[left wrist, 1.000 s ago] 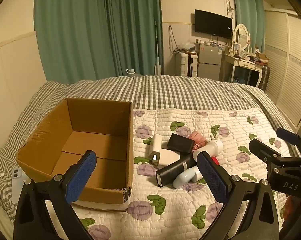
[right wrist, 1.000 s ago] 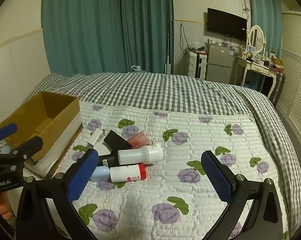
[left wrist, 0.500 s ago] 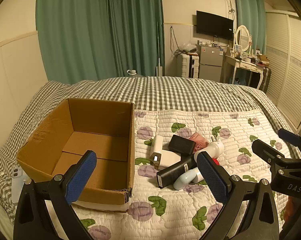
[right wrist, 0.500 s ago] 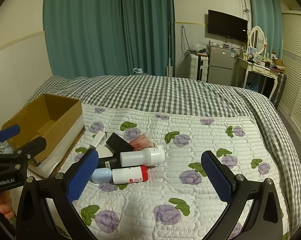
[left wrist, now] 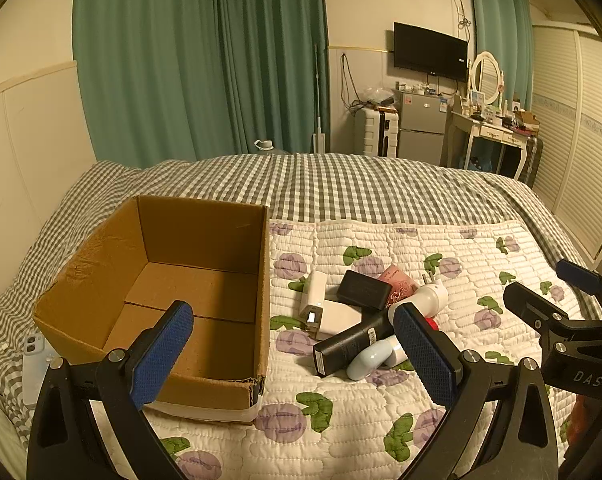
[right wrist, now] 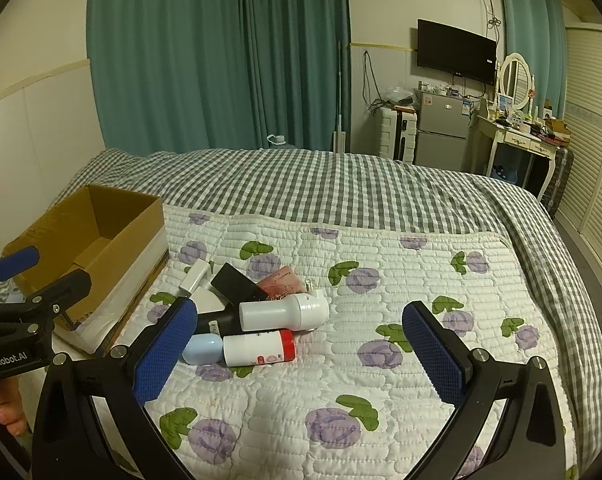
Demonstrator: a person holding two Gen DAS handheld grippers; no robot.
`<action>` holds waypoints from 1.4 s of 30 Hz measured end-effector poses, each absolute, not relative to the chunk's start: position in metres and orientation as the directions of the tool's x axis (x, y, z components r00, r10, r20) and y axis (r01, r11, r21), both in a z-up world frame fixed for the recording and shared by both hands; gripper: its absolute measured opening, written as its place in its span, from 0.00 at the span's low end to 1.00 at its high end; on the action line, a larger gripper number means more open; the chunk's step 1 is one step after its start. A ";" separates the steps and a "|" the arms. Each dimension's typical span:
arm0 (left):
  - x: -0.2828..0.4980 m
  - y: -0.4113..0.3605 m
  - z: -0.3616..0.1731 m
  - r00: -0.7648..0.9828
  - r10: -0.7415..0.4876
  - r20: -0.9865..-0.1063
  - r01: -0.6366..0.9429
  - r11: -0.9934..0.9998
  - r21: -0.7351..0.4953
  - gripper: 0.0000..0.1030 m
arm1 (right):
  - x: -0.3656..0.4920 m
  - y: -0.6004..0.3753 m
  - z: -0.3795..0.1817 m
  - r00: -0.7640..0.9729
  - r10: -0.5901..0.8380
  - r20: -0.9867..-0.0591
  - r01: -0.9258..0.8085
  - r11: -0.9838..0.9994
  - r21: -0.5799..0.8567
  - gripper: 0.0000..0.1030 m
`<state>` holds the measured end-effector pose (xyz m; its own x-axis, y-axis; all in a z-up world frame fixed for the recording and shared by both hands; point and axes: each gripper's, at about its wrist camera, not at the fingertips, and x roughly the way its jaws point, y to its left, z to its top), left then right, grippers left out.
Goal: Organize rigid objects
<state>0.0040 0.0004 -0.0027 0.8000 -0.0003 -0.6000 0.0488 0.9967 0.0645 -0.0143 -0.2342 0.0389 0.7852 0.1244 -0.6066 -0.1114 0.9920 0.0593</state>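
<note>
An open, empty cardboard box (left wrist: 205, 240) (right wrist: 101, 216) sits on the bed at the left. Beside it lies a pile of rigid objects: a white bottle (right wrist: 285, 312), a white bottle with a red cap (right wrist: 257, 349), a black bottle (left wrist: 349, 344), a pale blue case (right wrist: 203, 350), a black box (left wrist: 364, 290), white chargers (left wrist: 314, 296) and a pink packet (right wrist: 283, 280). My left gripper (left wrist: 293, 354) is open and empty, above the box's near right corner. My right gripper (right wrist: 299, 354) is open and empty, just in front of the pile.
A floral quilt (right wrist: 381, 280) covers a checked bedspread (right wrist: 341, 184). A phone (left wrist: 35, 364) lies left of the box. Green curtains, a TV (right wrist: 455, 52), a small fridge (right wrist: 441, 132) and a dressing table (right wrist: 517, 136) stand at the far wall.
Both views have shifted slightly: the box and the pile sit a little further away and higher in frame. Both grippers stay open; nothing was grasped.
</note>
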 end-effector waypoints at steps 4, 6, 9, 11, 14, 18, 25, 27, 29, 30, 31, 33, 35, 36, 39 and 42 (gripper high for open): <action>0.004 0.001 -0.002 0.800 -0.003 -0.600 0.051 0.997 0.063 1.00 | -0.014 -0.234 0.039 0.785 0.127 -0.607 -0.114 0.992 0.060 1.00; 0.004 0.001 -0.001 0.800 -0.004 -0.600 0.052 0.997 0.063 1.00 | -0.014 -0.234 0.039 0.784 0.127 -0.607 -0.113 0.992 0.062 1.00; 0.004 0.001 -0.001 0.800 -0.004 -0.600 0.052 0.997 0.062 1.00 | -0.014 -0.234 0.039 0.785 0.126 -0.607 -0.113 0.992 0.060 1.00; 0.004 0.001 -0.001 0.800 -0.003 -0.600 0.051 0.997 0.063 1.00 | -0.015 -0.235 0.039 0.790 0.121 -0.601 -0.106 0.993 0.060 1.00; 0.004 0.001 -0.001 0.801 -0.003 -0.599 0.051 0.997 0.063 1.00 | -0.015 -0.238 0.038 0.795 0.114 -0.596 -0.095 0.993 0.064 1.00; 0.004 0.001 -0.001 0.800 -0.004 -0.600 0.052 0.997 0.063 1.00 | -0.015 -0.238 0.037 0.793 0.113 -0.599 -0.093 0.994 0.064 1.00; 0.004 0.001 0.000 0.799 -0.002 -0.601 0.048 0.997 0.060 1.00 | -0.015 -0.238 0.037 0.790 0.115 -0.602 -0.096 0.993 0.064 1.00; 0.004 0.001 0.000 0.799 -0.004 -0.602 0.049 0.997 0.059 1.00 | -0.015 -0.238 0.037 0.790 0.115 -0.602 -0.097 0.993 0.064 1.00; 0.004 0.001 0.000 0.799 -0.003 -0.602 0.049 0.997 0.060 1.00 | -0.015 -0.238 0.037 0.789 0.117 -0.603 -0.098 0.993 0.064 1.00; 0.004 0.001 0.000 0.799 -0.003 -0.601 0.049 0.997 0.060 1.00 | -0.015 -0.237 0.037 0.789 0.117 -0.603 -0.098 0.993 0.064 1.00; 0.004 0.001 0.000 0.799 -0.003 -0.602 0.049 0.997 0.060 1.00 | -0.014 -0.237 0.037 0.788 0.117 -0.604 -0.099 0.993 0.064 1.00; 0.004 0.001 0.000 0.799 -0.003 -0.601 0.049 0.997 0.060 1.00 | -0.014 -0.236 0.037 0.788 0.117 -0.605 -0.100 0.993 0.063 1.00; 0.004 0.001 0.000 0.798 -0.004 -0.602 0.049 0.997 0.060 1.00 | -0.014 -0.236 0.037 0.787 0.122 -0.605 -0.105 0.992 0.063 1.00; 0.004 0.001 0.000 0.799 -0.004 -0.602 0.049 0.997 0.059 1.00 | -0.014 -0.235 0.037 0.787 0.125 -0.604 -0.108 0.992 0.065 1.00; 0.003 0.000 0.002 0.803 -0.009 -0.596 0.054 0.997 0.058 1.00 | -0.015 -0.234 0.038 0.788 0.130 -0.602 -0.115 0.991 0.064 1.00; 0.000 -0.004 0.005 0.810 -0.015 -0.587 0.061 0.996 0.060 1.00 | -0.016 -0.234 0.040 0.787 0.131 -0.603 -0.120 0.991 0.058 1.00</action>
